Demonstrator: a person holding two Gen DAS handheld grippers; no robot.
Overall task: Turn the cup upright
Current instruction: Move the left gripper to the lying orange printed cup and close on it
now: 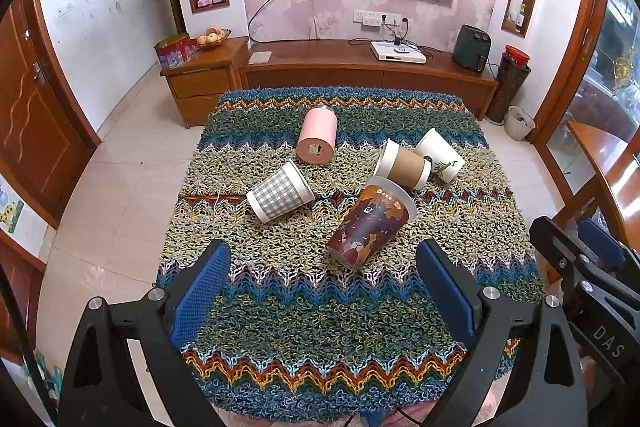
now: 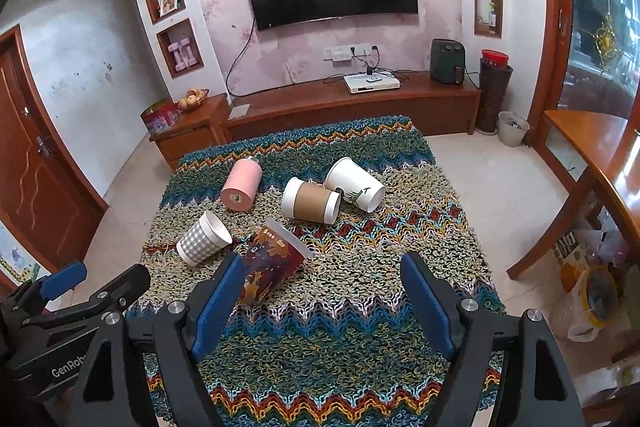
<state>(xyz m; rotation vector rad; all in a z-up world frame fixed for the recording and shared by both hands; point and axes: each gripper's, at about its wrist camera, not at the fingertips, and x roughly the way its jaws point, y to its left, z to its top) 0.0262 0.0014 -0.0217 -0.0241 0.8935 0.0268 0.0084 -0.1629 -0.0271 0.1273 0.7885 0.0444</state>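
Observation:
Several cups lie on their sides on a woven zigzag table cover (image 1: pixel 320 327). A dark red printed cup (image 1: pixel 368 223) lies nearest, also in the right wrist view (image 2: pixel 272 267). A grey checked cup (image 1: pixel 280 191) (image 2: pixel 202 241), a brown-sleeved cup (image 1: pixel 404 165) (image 2: pixel 312 202), a white cup with green print (image 1: pixel 440 155) (image 2: pixel 354 185) and a pink bottle (image 1: pixel 317 141) (image 2: pixel 241 183) lie farther back. My left gripper (image 1: pixel 324 287) is open and empty, just short of the red cup. My right gripper (image 2: pixel 320 297) is open and empty; its left finger (image 2: pixel 218 307) overlaps the red cup's base in view.
The right gripper's body (image 1: pixel 588 275) shows at the left view's right edge; the left gripper's body (image 2: pixel 68 311) shows at the right view's left edge. A wooden TV cabinet (image 1: pixel 360 67) stands beyond the table, a wooden table (image 2: pixel 592 163) to the right.

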